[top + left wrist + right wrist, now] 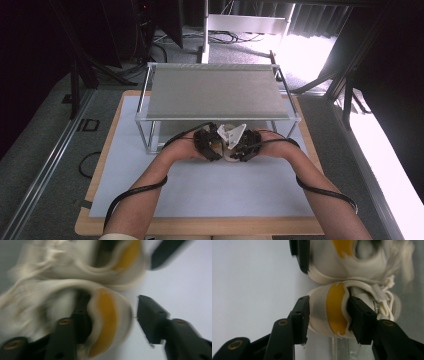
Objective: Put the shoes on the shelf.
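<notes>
Cream-white shoes (352,312) with yellow heel patches and laces, side by side, heels between both tools' parted, unclenched jaws

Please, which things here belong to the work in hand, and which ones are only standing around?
In hand: white shoes; left gripper; right gripper, jaws around a heel.
Around: metal rack, untouched, perhaps the goal; white mat; wooden table.

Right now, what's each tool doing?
Left tool: open, straddling a shoe's heel wall.
Right tool: open around the other shoe's heel.
</notes>
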